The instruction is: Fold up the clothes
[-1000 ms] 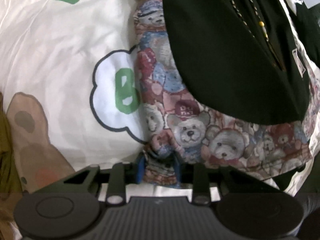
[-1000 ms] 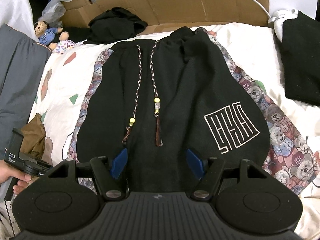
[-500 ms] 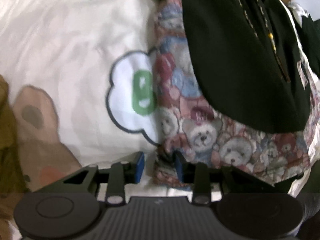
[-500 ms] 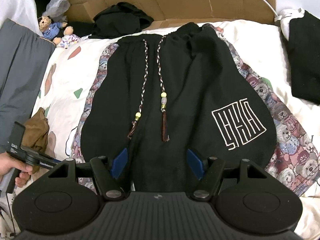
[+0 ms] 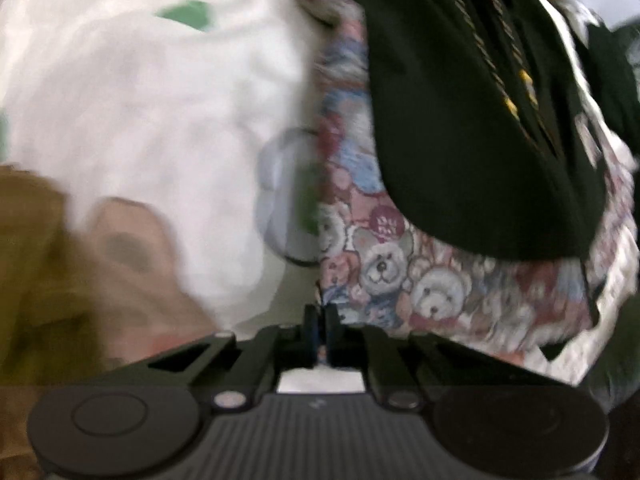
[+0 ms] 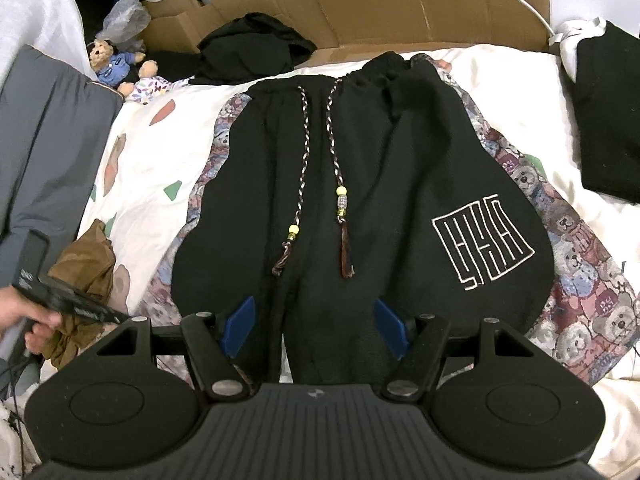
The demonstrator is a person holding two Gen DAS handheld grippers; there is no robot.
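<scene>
Left fingers (image 5: 320, 322) pinched together, one shorts (image 6: 360, 184)

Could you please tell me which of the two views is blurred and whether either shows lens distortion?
Left wrist view: motion-smeared, the sheet and bear-print fabric soft. Right wrist view: sharp, the shorts crisp. Both bend strongly at the edges, with dark fisheye corners.

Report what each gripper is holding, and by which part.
Right gripper: open, nothing held. Left gripper: fingers shut right at the bear-print corner of the shorts; blur hides whether any fabric is actually pinched.
</scene>
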